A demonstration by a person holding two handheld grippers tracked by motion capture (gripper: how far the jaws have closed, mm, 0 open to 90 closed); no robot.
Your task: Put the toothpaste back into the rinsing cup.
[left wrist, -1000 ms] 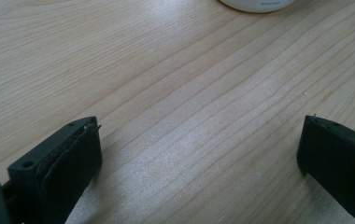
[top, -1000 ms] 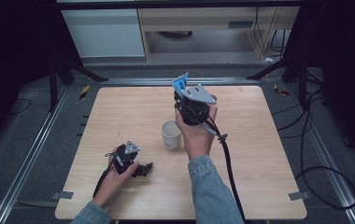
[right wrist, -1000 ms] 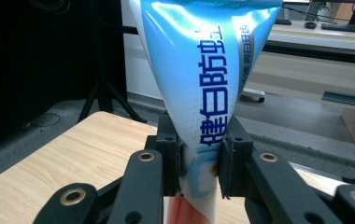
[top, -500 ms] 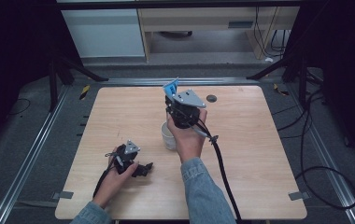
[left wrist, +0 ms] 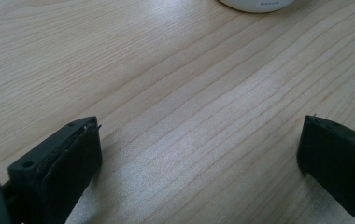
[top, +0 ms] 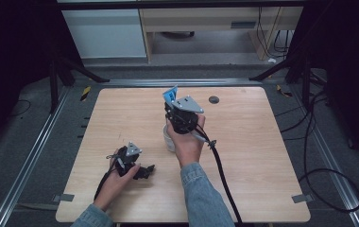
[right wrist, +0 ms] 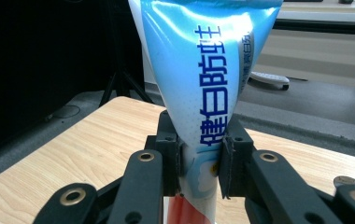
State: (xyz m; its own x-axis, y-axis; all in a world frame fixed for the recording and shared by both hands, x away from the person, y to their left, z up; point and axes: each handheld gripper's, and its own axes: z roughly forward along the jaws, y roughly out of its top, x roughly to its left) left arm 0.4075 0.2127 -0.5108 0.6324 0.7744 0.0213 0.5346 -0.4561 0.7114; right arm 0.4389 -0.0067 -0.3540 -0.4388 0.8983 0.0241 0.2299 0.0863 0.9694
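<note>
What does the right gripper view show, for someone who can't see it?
A blue and white toothpaste tube with dark blue Chinese lettering stands upright, squeezed between the two black jaws of the right tongs. Behind it lies a light wooden table, with a dark room on the left and pale furniture on the right.

Near the frame's centre in the high view, the right gripper (top: pixel 172 101) stood over the cup (top: pixel 168 140) on the table (top: pixel 262 156), a toothpaste tube (right wrist: pixel 203 88) between its jaws; the left gripper (top: pixel 144 171) lay lower left, apart
</note>
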